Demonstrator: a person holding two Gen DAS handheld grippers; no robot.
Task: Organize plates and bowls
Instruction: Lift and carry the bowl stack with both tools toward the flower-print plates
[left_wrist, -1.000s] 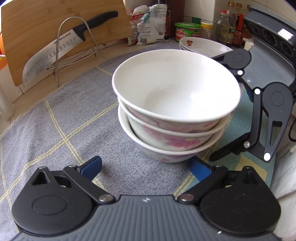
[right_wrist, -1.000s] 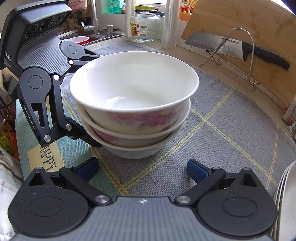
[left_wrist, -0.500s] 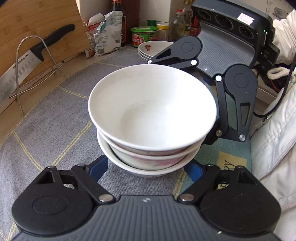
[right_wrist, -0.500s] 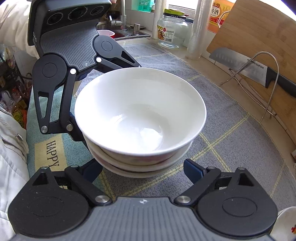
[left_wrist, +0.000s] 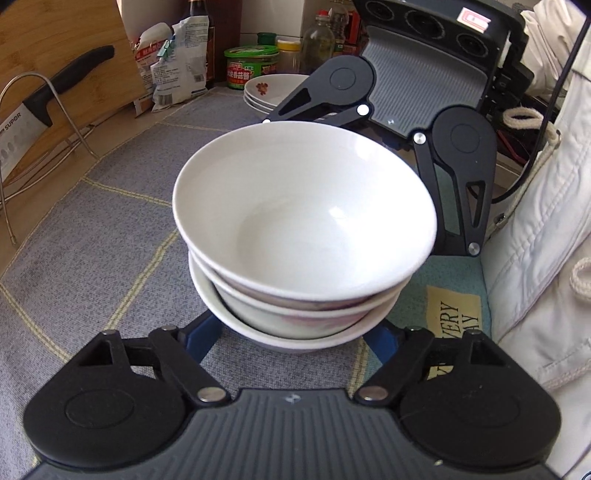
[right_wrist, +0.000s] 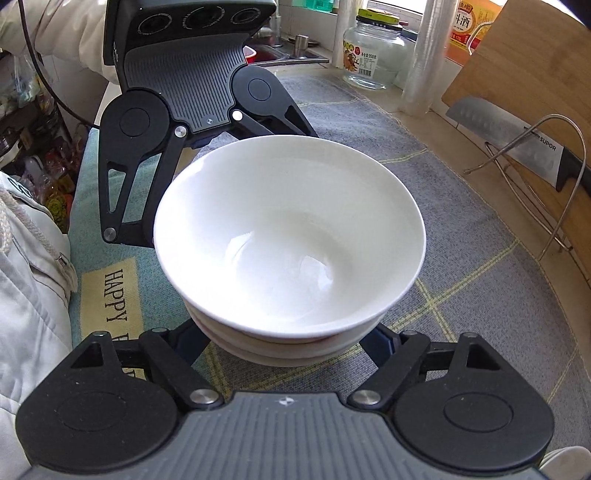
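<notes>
Three white bowls with pink flowers (left_wrist: 303, 221) stand nested in a stack on a grey checked mat (left_wrist: 92, 240). My left gripper (left_wrist: 293, 338) faces the stack from one side. Its blue pads (left_wrist: 203, 338) reach in under the bottom bowl's flank and its jaws are closing. My right gripper (right_wrist: 286, 345) faces the same stack (right_wrist: 291, 236) from the opposite side. Its jaws are closing too, and the bottom bowl lies between its pads (right_wrist: 382, 345). The bowls' overhang hides where the pads meet the bowl. Each gripper shows behind the stack in the other's view.
A stack of white plates (left_wrist: 273, 92) sits behind the bowls, near jars and snack bags (left_wrist: 173, 62). A cleaver on a wire rack (right_wrist: 517, 136) leans against a wooden cutting board (right_wrist: 535, 55). A glass jar (right_wrist: 373, 55) stands at the back. A person's white jacket (left_wrist: 535, 240) borders the mat.
Both grippers have drawn in close to the stack and tipped down over it. Their jaws have narrowed from wide apart to either side of the bottom bowl.
</notes>
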